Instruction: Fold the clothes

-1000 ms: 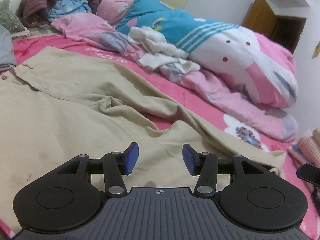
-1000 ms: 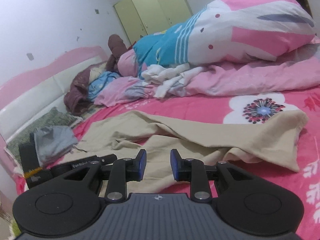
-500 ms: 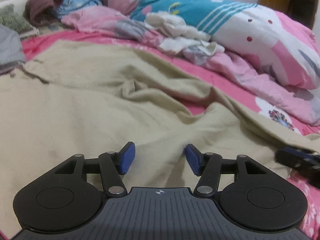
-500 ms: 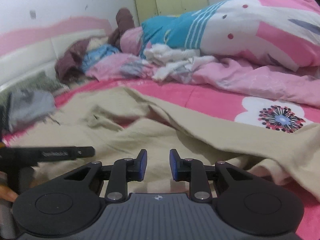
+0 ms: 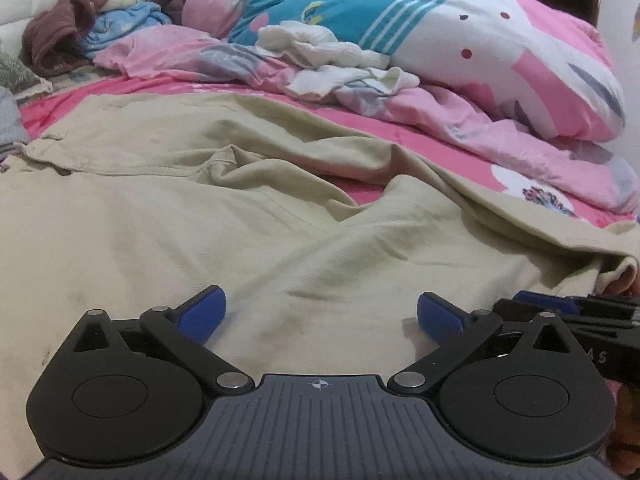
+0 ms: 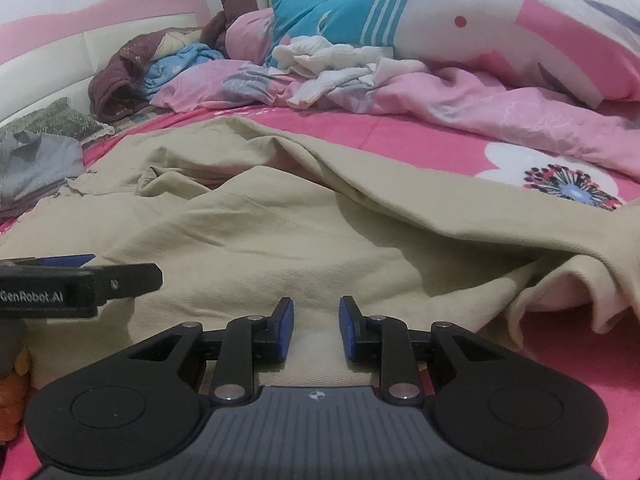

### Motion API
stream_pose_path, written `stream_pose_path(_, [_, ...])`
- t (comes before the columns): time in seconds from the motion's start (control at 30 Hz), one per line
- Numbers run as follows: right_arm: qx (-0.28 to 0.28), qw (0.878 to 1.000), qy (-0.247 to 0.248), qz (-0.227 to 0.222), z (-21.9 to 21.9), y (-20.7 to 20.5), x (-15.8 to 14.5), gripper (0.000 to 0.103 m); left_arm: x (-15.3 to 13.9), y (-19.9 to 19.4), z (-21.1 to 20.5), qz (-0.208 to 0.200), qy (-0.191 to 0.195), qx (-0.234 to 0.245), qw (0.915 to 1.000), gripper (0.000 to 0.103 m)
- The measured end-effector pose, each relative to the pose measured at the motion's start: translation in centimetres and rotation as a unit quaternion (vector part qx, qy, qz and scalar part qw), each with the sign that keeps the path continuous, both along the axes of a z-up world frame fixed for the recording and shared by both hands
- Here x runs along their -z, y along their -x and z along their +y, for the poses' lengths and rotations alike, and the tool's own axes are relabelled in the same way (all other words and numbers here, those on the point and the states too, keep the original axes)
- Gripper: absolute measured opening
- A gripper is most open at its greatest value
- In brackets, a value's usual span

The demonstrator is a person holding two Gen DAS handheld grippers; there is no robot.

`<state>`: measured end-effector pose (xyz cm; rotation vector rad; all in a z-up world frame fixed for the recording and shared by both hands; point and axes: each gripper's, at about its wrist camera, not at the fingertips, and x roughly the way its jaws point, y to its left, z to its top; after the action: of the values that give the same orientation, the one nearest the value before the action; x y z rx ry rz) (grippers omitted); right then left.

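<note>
Beige trousers (image 5: 200, 216) lie spread and rumpled across the pink bedsheet (image 5: 360, 118), legs running toward the right. My left gripper (image 5: 320, 316) hovers low over the near leg, wide open, with only cloth beneath it. In the right wrist view the same trousers (image 6: 260, 232) fill the middle, and my right gripper (image 6: 316, 328) sits just above the near edge of the cloth with a narrow gap between its blue pads, nothing in it. The left gripper (image 6: 80, 284) shows at that view's left edge; the right gripper (image 5: 580, 316) shows at the left view's right edge.
A pink, teal and white duvet (image 5: 500, 52) is heaped along the far side with white cloth (image 5: 332, 52) on it. Brown and blue garments (image 5: 80, 28) lie by the headboard. A grey folded garment (image 6: 36, 160) sits at the left. A trouser hem (image 6: 560, 292) curls up.
Both grippers have dropped lower and closer to the trousers. The left gripper's fingers have spread much wider apart. The right gripper's narrow gap is about the same.
</note>
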<state>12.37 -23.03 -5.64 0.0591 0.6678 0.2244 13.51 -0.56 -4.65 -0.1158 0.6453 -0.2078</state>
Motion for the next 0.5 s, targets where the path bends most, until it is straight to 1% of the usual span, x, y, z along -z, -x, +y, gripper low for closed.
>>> stream_pose_path(0.13, [0.000, 1.000, -0.010, 0.002, -0.24, -0.09, 0.03, 0.028, 0.14, 0.03, -0.30, 0.001, -0.002, 0.002, 1.0000, 0.103])
stream_pose_path(0.37, [0.001, 1.000, -0.006, 0.000, -0.09, 0.00, 0.03, 0.028, 0.22, 0.13, -0.88, -0.001, -0.015, -0.005, 0.9999, 0.103])
stream_pose_path(0.5, [0.001, 1.000, -0.007, -0.001, -0.10, -0.02, 0.07, 0.028, 0.25, 0.14, -0.74, 0.000, -0.011, -0.006, 0.9999, 0.103])
